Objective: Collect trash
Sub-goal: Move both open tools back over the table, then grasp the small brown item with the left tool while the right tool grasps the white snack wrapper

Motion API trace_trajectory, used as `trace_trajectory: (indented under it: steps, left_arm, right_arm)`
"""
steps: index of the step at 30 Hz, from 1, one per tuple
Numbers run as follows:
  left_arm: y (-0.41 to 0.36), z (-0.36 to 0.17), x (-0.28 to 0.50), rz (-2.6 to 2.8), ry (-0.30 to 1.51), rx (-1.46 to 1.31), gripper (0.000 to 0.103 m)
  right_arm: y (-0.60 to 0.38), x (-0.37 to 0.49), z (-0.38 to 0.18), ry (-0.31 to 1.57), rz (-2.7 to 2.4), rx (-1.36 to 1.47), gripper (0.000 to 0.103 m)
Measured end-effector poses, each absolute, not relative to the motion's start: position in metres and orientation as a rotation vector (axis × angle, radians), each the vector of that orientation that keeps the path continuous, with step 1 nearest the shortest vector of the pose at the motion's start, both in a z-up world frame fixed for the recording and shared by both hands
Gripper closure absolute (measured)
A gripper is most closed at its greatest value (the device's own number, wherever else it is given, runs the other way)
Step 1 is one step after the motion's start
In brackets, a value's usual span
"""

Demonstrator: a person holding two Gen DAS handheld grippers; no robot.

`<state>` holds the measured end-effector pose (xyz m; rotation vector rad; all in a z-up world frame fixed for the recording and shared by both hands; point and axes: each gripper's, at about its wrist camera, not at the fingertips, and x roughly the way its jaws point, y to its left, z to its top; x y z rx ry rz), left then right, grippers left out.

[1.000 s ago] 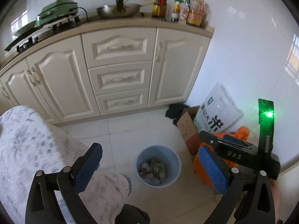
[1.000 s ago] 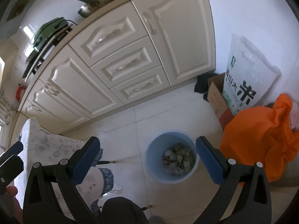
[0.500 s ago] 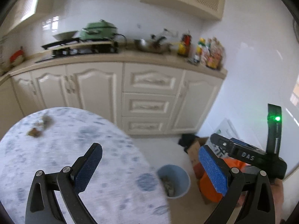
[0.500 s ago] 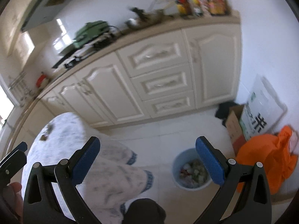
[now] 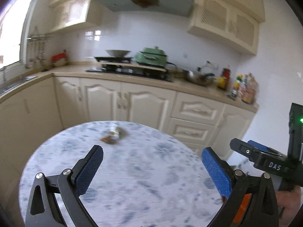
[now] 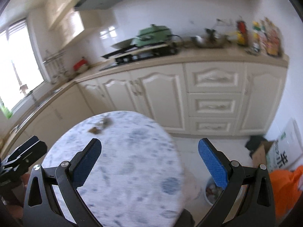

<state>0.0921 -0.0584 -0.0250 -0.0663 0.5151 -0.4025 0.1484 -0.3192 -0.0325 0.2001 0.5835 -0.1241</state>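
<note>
Trash [image 5: 111, 137]: small blurred brownish scraps at the table's [image 5: 151, 179] far edge.

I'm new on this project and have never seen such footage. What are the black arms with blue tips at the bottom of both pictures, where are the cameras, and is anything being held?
No robot here: a person carries a hand-held two-finger gripper in each hand, each with a fisheye camera looking along its fingers. One picture comes from the left gripper, the other from the right gripper. The blue tips are grip pads. Both grippers are open and hold nothing.

Below them is a round table with a blue-and-white mottled cloth. Near its far edge lies a small blurred pile of brownish scraps, too smeared to identify. In the right view, a pale blue waste bin stands on the floor beside the table, with rubbish inside.
</note>
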Motion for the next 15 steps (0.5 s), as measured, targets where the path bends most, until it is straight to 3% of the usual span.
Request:
trace_trajectory:
  steps: [8, 15]
  left_arm:
    - [-0.006, -0.029, 0.088, -0.285, 0.483, -0.092, 0.001]
    - [-0.008, -0.056, 0.156, -0.217, 0.577, -0.085, 0.001]
  right_arm:
    - [-0.247, 0.189, -0.032, 0.603, -0.012, 0.101, 0.000]
    - [-0.229, 0.249, -0.060, 0.690, 0.042, 0.071, 0.000]
